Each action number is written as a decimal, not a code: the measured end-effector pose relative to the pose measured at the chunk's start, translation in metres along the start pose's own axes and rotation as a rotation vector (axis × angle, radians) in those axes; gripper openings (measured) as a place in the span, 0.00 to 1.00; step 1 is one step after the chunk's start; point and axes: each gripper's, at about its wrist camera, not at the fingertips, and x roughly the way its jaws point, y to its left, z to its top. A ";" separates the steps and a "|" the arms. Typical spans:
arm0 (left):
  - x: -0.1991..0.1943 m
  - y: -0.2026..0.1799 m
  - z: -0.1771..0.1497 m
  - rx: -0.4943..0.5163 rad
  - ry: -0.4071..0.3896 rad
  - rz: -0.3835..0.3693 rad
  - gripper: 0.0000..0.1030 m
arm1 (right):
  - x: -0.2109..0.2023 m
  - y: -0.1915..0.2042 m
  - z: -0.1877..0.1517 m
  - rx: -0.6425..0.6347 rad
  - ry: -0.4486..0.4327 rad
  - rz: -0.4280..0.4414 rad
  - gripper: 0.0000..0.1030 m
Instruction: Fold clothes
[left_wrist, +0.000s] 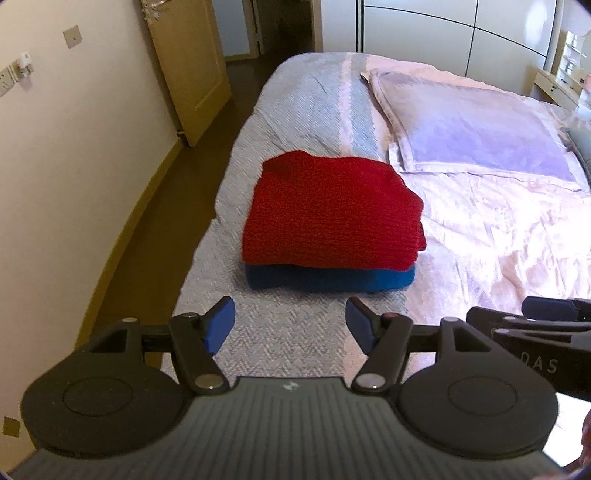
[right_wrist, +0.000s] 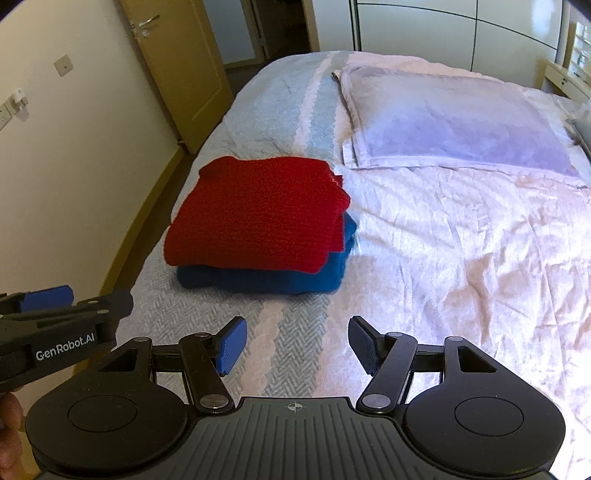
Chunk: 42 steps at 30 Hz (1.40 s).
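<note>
1. Red knit sweater (left_wrist: 332, 210), folded, lies on a folded blue garment (left_wrist: 328, 278) on the grey herringbone bedspread (left_wrist: 295, 110).
2. Left gripper (left_wrist: 290, 325): jaws wide, nothing between, short of the stack.
3. Right gripper (right_wrist: 297, 345): jaws wide, empty, just beside the left.
4. Lilac pillow (left_wrist: 476, 129) beyond.

Both wrist cams tilt down, side by side — shared bed (left_wrist: 295, 339).

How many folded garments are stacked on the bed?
2. The red knit lies on top; the blue one lies under it, near the bed's left edge. Thinner layers between them could be hidden.
</note>
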 end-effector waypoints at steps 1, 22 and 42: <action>0.003 0.000 0.000 0.001 0.004 -0.005 0.61 | 0.002 0.000 0.000 0.001 0.005 -0.005 0.63; 0.049 -0.008 0.004 0.011 0.082 -0.032 0.61 | 0.044 -0.009 0.007 -0.013 0.103 -0.051 0.63; 0.071 0.001 0.007 0.005 0.102 -0.024 0.61 | 0.070 -0.011 0.014 -0.006 0.149 -0.047 0.63</action>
